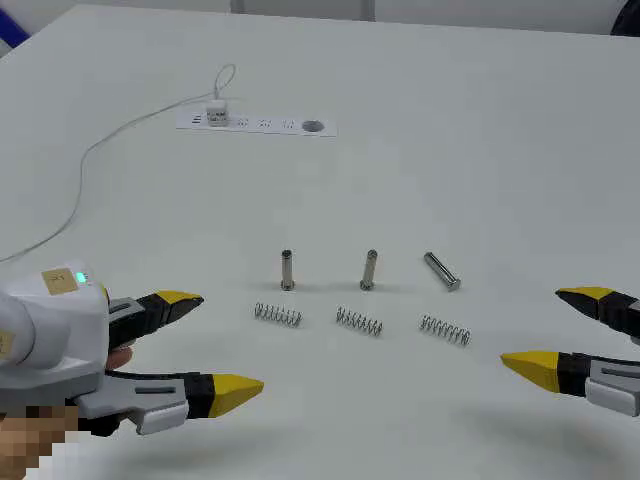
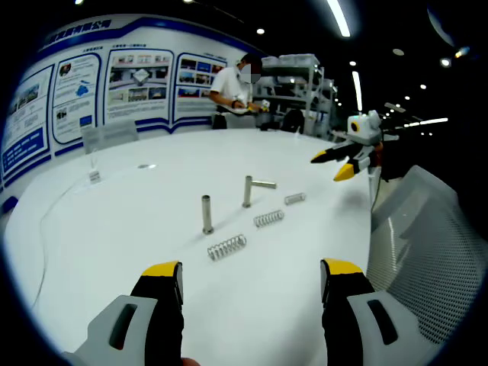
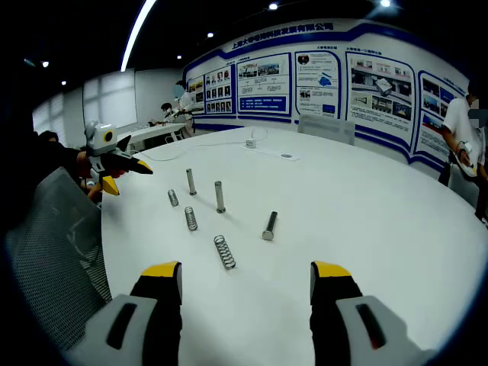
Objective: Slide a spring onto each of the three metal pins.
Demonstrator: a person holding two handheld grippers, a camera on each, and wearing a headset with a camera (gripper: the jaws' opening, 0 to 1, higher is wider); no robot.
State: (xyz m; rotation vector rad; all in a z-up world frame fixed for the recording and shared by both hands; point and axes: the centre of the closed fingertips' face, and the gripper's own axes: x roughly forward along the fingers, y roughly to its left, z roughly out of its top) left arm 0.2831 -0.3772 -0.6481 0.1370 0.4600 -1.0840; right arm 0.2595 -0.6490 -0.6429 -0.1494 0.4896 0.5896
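Observation:
Three metal pins sit mid-table: the left pin [image 1: 287, 270] and middle pin [image 1: 369, 270] stand upright, the right pin [image 1: 441, 271] lies on its side. In front of each lies a spring: left spring [image 1: 277, 314], middle spring [image 1: 359, 322], right spring [image 1: 445, 330]. My left gripper [image 1: 218, 345] hovers open at the lower left, short of the left spring [image 2: 226, 247]. My right gripper [image 1: 555, 330] hovers open at the right edge, beyond the right spring [image 3: 224, 252]. Nothing is between either pair of jaws.
A white power strip [image 1: 257, 123] with a plugged white cable [image 1: 110, 150] lies at the back of the white table [image 1: 480, 150]. A mesh chair [image 2: 435, 244] stands by the table's edge, and a person [image 2: 232, 88] stands at the far side of the room.

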